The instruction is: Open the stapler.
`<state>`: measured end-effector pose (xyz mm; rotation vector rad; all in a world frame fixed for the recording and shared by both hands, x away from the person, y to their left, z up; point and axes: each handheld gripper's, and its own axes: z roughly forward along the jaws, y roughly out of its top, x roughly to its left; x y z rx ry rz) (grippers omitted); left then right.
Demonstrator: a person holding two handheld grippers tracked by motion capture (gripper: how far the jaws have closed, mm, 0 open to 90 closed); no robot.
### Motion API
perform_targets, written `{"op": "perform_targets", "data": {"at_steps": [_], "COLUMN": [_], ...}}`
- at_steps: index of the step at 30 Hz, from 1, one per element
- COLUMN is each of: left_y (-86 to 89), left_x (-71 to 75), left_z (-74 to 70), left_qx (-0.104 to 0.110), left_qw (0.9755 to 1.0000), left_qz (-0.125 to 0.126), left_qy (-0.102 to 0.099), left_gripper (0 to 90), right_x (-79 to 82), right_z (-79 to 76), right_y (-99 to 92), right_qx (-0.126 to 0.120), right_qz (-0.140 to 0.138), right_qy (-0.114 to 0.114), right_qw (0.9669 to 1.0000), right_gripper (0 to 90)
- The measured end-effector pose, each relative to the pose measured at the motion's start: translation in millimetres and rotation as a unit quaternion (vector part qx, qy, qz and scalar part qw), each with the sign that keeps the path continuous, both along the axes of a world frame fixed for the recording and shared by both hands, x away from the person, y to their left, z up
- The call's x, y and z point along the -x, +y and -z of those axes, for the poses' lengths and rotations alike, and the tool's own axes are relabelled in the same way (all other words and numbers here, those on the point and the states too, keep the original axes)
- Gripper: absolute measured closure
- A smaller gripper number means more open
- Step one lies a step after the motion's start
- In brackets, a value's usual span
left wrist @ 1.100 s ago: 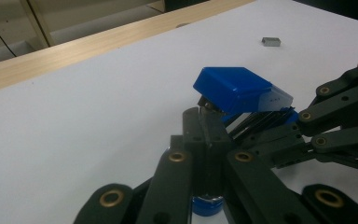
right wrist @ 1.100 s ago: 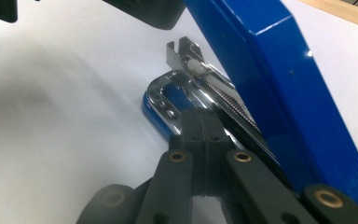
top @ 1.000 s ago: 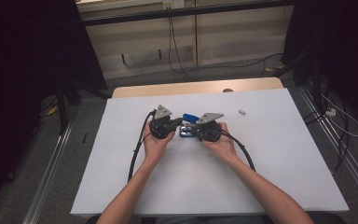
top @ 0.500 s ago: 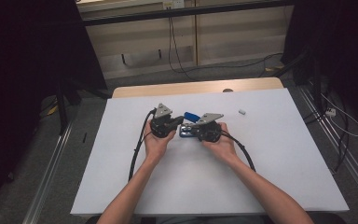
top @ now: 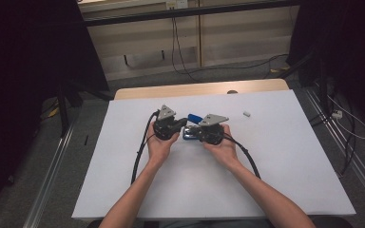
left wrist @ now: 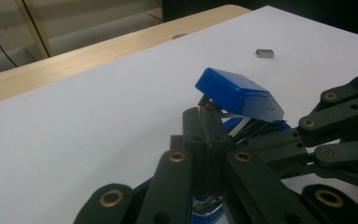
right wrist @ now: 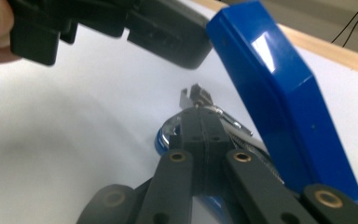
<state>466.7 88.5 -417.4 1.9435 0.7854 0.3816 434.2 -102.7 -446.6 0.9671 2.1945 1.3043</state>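
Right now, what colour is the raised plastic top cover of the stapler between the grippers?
Glossy blue stapler cover; clearest in the right gripper view.

The stapler (right wrist: pixel 279 98) has a glossy, smooth blue plastic lid over bright bare-metal inner parts. The black jaws closing on it from both sides look like matt plastic, with brass-coloured rivets. Under the stapler lies a smooth, matt white sheet (top: pixel 275 161), paper-like; beyond it the table (top: pixel 199 89) edge is pale, wood-grained.

Lab — cables (top: pixel 180 47), floor rails (top: pixel 52 171), papered table (top: pixel 290 156).
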Motion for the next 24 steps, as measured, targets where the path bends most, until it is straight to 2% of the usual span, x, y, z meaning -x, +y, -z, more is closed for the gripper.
{"op": "perform_targets", "data": {"at_steps": [14, 18, 24], "left_y": [-0.4, 0.1, -2.5], "left_x": [-1.6, -2.4, -5.0], "left_z": [0.2, 0.0, 9.5], "left_qx": [0.002, -0.007, -0.028], "left_qw": [1.0000, 1.0000, 0.9996], "left_qz": [0.000, 0.004, 0.004], "left_qy": [0.000, 0.001, 0.008], "left_gripper": [90.0, 90.0, 90.0], "right_x": [-4.6, -3.9, -3.5], "right_z": [-0.9, -0.4, -0.2], "right_y": [1.6, 2.7, 3.1], "right_qx": [-0.001, 0.001, 0.000], "right_qz": [0.029, 0.032, 0.034], "right_qy": [-0.017, -0.021, -0.022], "right_qw": [0.9994, 0.9993, 0.9992], "right_gripper": [90.0, 90.0, 90.0]}}
